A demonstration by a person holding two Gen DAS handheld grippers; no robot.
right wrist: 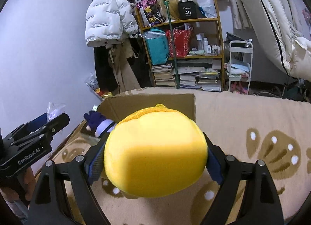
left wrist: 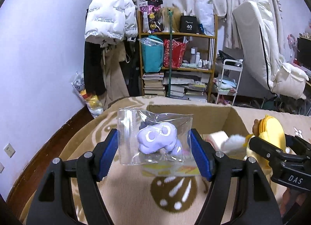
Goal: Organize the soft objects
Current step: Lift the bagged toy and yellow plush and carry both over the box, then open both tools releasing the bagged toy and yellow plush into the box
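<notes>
Left gripper (left wrist: 155, 145) clamps a bagged purple plush (left wrist: 156, 140), right gripper (right wrist: 155, 159) a yellow plush (right wrist: 155, 153), over the patterned blanket (right wrist: 252, 128).

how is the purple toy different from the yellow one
The purple toy is sealed in a clear bag; the yellow toy is bare. The purple one looks small and lumpy with two round eyes, while the yellow one is bigger, smooth and rounded, with a zipper along its top. The left tongs hold the purple toy by its bag; the right tongs squeeze the yellow toy directly. Both are soft, held above the blanket near the cardboard box.
</notes>
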